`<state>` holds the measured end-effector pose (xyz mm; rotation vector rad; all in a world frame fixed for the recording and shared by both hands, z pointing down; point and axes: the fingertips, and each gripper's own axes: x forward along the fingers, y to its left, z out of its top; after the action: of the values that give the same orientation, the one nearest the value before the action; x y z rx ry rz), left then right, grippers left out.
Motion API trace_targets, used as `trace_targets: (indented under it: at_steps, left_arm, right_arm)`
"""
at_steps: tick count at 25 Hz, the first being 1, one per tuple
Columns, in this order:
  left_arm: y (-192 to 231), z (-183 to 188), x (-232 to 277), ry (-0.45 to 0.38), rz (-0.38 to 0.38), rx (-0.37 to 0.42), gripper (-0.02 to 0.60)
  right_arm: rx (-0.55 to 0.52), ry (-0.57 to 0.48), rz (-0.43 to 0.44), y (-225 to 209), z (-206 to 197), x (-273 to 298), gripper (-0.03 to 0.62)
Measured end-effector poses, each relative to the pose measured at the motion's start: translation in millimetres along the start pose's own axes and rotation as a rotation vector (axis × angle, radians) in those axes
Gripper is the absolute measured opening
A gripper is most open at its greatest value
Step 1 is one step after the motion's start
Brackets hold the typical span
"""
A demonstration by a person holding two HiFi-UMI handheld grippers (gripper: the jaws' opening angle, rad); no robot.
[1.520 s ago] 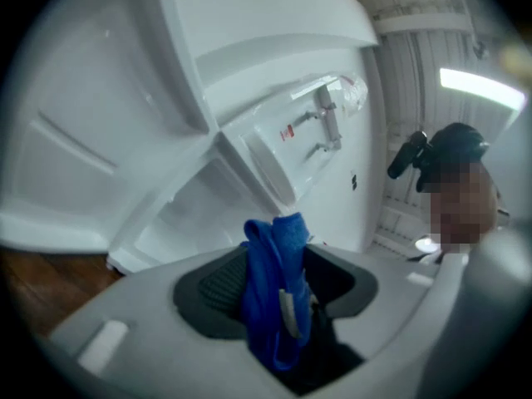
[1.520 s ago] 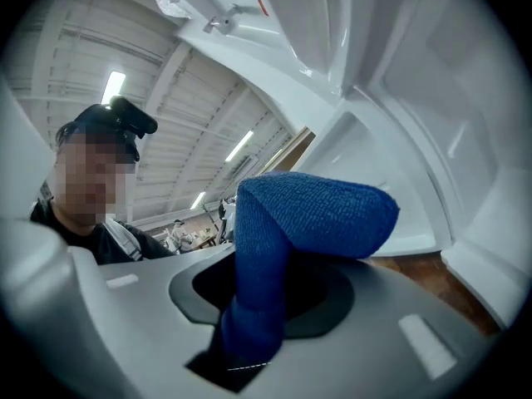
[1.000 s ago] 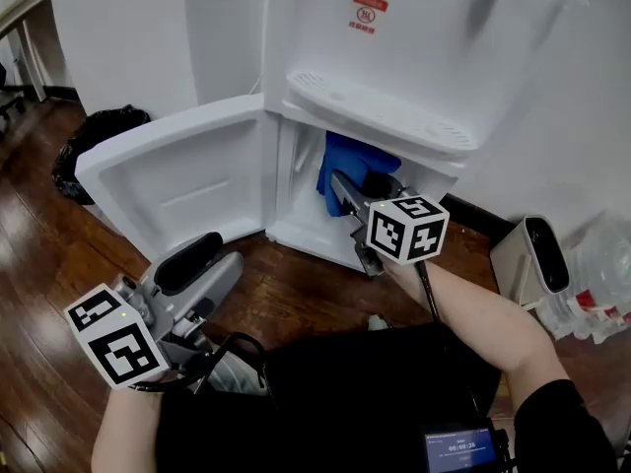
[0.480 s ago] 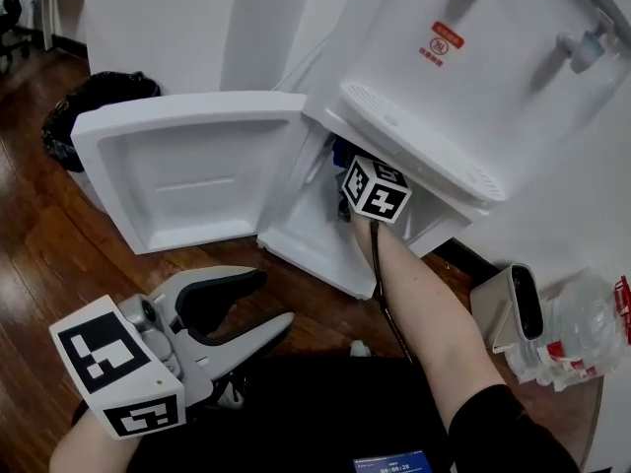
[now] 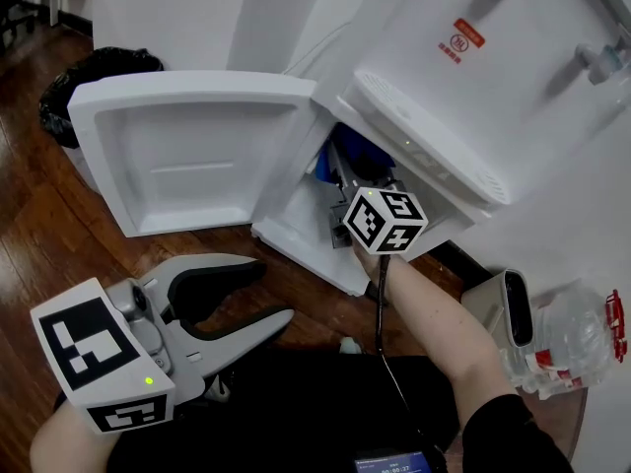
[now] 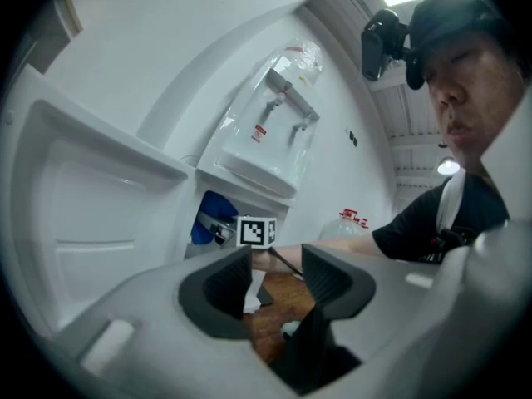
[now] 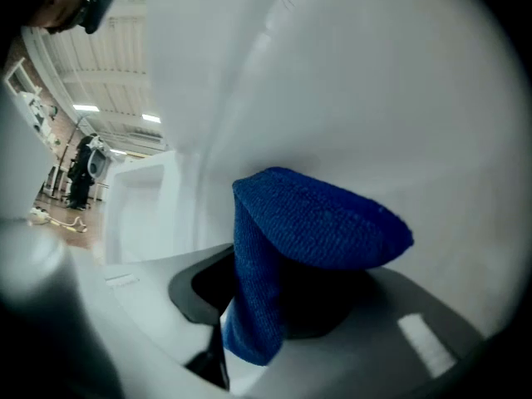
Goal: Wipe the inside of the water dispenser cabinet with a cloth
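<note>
Step in hand: wiping. The right gripper [image 7: 287, 302] is clamped on the folded blue cloth [image 7: 320, 219] and reaches into the cabinet [image 5: 296, 215] under the water dispenser [image 5: 463, 116], past the swung-open door [image 5: 187, 156]. The cloth sits high in the opening, close to the white inner wall; contact can't be confirmed.

The left gripper [image 5: 273, 294] hangs idle low over the wood floor. Its jaws have just been closing slightly and stand apart with nothing between them.

Judgement: the next move calls for pressing the cloth flat to the wall and sweeping toward the corners and floor of the cabinet.

Writing: a red warning sticker [image 5: 467, 37] on the dispenser front, text too small to read.
</note>
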<state>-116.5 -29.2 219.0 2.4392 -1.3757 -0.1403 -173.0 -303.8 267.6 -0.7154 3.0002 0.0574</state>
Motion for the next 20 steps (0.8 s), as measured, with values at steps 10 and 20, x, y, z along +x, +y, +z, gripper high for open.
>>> trace_targets:
  at_steps: [10,20]
  left_arm:
    - [-6.1,-1.7,1.5,0.005,0.001,0.009,0.190]
    - [-7.5,-1.3,2.8,0.012,-0.015,0.040,0.189]
  right_arm:
    - [-0.108,0.094,0.142,41.1,-16.4,-45.0,0.135]
    - [0.040,0.211,-0.209,-81.5,-79.4,30.0,0.138]
